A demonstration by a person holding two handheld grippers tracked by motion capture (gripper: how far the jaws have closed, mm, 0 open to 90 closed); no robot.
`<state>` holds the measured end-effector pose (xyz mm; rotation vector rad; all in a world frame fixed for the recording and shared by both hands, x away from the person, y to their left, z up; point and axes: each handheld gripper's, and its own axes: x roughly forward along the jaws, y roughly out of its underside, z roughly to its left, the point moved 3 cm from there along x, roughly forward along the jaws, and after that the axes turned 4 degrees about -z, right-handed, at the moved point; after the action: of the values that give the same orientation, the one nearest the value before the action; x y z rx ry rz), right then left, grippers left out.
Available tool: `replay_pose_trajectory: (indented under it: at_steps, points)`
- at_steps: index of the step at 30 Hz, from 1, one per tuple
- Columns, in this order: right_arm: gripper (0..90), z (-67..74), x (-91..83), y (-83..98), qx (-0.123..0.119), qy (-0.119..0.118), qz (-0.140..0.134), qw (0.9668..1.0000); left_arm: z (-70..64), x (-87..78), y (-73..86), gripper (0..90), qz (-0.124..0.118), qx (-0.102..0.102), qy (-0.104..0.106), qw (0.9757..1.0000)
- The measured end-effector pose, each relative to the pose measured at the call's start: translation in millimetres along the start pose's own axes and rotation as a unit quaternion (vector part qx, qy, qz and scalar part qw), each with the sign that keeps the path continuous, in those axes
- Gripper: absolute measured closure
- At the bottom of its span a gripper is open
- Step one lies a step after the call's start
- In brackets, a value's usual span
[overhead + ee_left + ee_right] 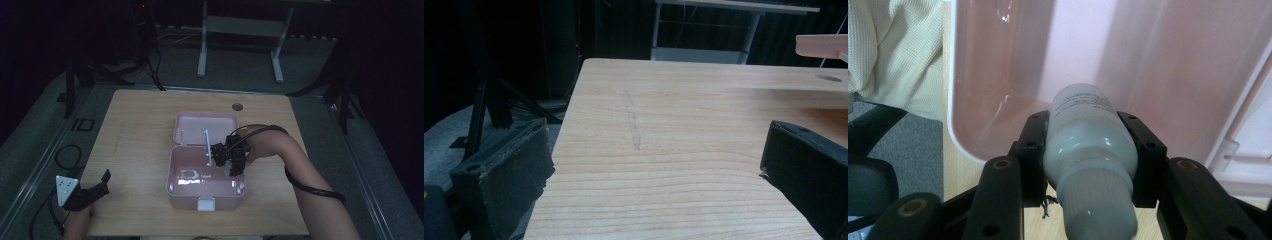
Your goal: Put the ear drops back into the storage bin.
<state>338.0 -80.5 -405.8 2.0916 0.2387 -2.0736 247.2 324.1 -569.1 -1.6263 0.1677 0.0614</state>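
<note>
right tongs (pixel 1090 165) – clamped on white bottle (pixel 1088 145), over pink box (pixel 998 100) | left tongs (pixel 654 165) – apart, empty

The high view looks from above, forward and down on the whole table (pixel 135 130), from far off. The left gripper view sits low on the left gripper (pixel 87 192) and looks across the bare wood past its two jaws. The right gripper view rides on the right gripper (pixel 1090 150), very near, looking down into the pink box (pixel 1013 65). The high view also sees that box (pixel 175 170), and the left gripper view catches its lid edge (pixel 821 46).
</note>
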Motion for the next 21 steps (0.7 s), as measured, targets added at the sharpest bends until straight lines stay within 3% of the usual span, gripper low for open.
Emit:
replay_pose_trajectory:
  at_steps: [13,21]
  points:
    - [59.7,2.5,24.3,-4.6,-0.006,-0.022,0.006,0.9997,0.1,0.3,0.0,0.5,0.0,-0.003,0.004,1.0]
    - [59.7,6.2,53.3,-5.4,-0.014,-0.025,-0.005,0.9996,-0.2,0.1,0.0,0.4,0.001,0.0,0.004,1.0]
